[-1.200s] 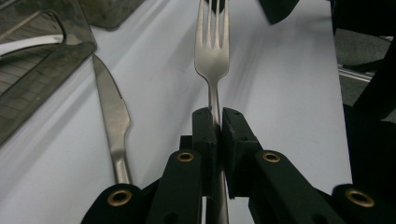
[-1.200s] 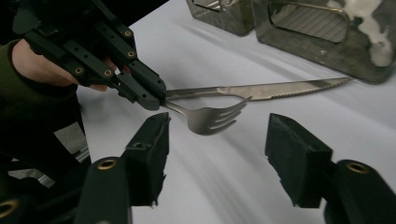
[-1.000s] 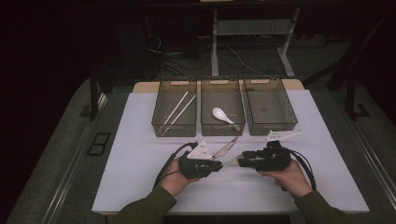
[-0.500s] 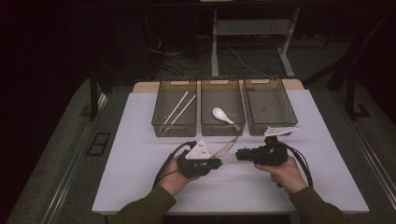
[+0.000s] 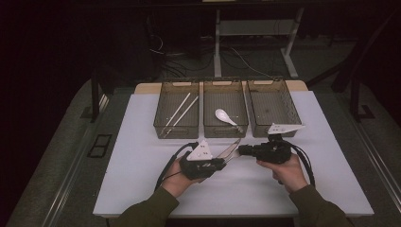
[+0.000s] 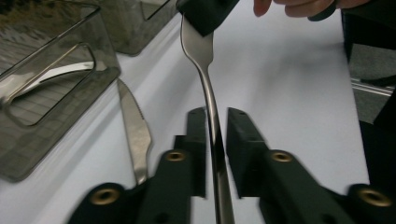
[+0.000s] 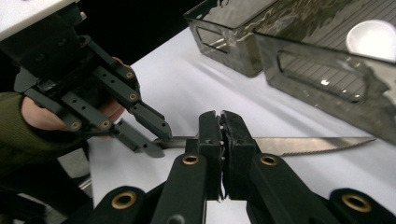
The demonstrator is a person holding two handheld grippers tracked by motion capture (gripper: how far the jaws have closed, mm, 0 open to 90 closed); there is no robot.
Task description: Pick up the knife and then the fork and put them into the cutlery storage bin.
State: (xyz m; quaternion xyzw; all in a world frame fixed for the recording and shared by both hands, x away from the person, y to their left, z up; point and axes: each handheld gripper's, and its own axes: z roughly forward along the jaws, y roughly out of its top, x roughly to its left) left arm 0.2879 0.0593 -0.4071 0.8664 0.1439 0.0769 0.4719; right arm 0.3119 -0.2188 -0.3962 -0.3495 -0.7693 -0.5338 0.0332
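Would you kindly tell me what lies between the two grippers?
A metal utensil handle bridges them: in the left gripper view it runs from the parted jaws of the left gripper to the right gripper, which pinches its broad end.

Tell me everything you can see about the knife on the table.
The knife is polished metal with a pointed blade, serrated along one edge. It seems to lie flat on the white table, tip toward the middle tray but short of it. Its handle end is hidden behind the left hand-held gripper. Beside it runs another utensil's handle, clamped by the right hand-held gripper.
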